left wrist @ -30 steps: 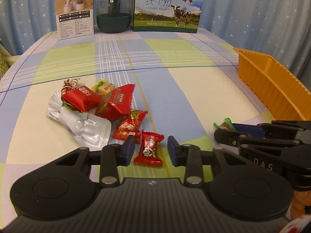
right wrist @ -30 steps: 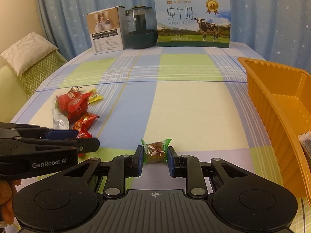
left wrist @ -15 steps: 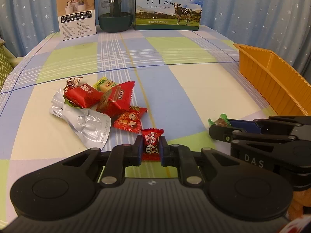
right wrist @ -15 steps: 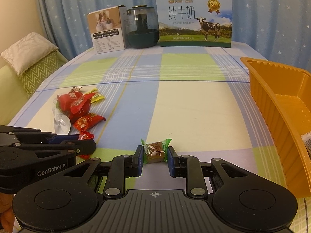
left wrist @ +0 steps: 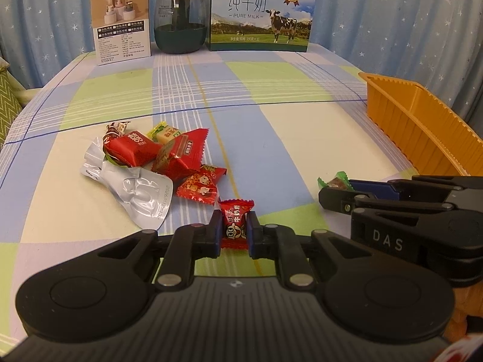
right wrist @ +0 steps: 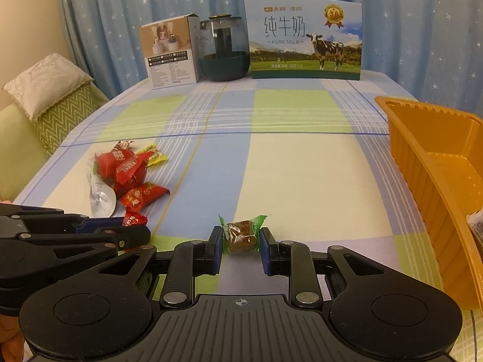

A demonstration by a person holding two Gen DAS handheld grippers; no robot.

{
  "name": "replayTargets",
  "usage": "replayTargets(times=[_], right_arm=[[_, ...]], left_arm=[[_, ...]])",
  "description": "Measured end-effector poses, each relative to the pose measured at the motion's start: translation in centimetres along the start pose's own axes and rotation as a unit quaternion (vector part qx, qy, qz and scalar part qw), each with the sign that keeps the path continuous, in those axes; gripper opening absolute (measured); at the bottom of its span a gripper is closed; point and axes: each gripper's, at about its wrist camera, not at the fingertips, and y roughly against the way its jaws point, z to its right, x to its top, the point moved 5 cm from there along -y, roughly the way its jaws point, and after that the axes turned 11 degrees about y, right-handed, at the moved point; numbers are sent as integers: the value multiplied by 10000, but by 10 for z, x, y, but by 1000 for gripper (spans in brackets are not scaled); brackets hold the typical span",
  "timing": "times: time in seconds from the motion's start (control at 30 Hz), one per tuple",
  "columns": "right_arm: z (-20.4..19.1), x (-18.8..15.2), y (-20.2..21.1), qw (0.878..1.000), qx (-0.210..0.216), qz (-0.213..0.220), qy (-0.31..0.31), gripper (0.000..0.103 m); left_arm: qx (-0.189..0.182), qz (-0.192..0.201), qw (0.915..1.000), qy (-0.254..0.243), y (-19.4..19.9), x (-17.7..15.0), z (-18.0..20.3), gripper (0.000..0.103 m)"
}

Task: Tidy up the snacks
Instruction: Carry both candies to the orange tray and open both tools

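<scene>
The left gripper is clamped on a small red candy in a glossy crimped wrapper with twisted ends; its blue-padded jaws have just closed in on it, and the pads press both flanks. The right gripper pinches a brown candy in a clear wrapper with green ends, jaws only narrowly apart, pads against the wrapper's sides.

In the left wrist view the snack pile lies at about ten o'clock from the held red candy — shiny red foil packets with serrated edges, a crumpled silver foil pouch, a pale yellow-green block candy and a small brown-and-white twist. They touch and overlap one another on the tablecloth, a smooth checked cloth of blue, green and cream.

The orange tray is moulded plastic with ribbed, slanting walls, at three o'clock in the right wrist view. Its visible floor is mostly bare; a pale wrapped item shows at its near end, cut off by the frame edge.

At twelve o'clock, along the table's far edge — a printed carton, a dark glass jar and a milk box with a cow, before a blue starred curtain.
</scene>
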Motion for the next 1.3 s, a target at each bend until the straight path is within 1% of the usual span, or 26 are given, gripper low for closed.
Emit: replayTargets(times=[0.27, 0.5, 0.7, 0.87, 1.07, 1.3], right_arm=[[7, 4, 24, 9998, -96, 148, -4, 26], [15, -6, 57, 9995, -236, 198, -55, 26], [24, -12, 85, 9988, -361, 271, -167, 26], [34, -13, 109, 9978, -491, 379, -236, 26], [52, -13, 136, 9961, -616, 517, -373, 26], [83, -1, 168, 9926, -783, 733, -562, 26]], left_arm=[[-36, 56, 10000, -29, 18, 0, 5, 14], [-99, 183, 9997, -108, 37, 3, 22, 14], [-215, 247, 9995, -14, 53, 2, 42, 14], [-394, 311, 9987, 13, 68, 4, 65, 14], [-605, 404, 9973, -119, 82, 11, 100, 14], [-901, 494, 9941, -346, 93, 24, 147, 14]])
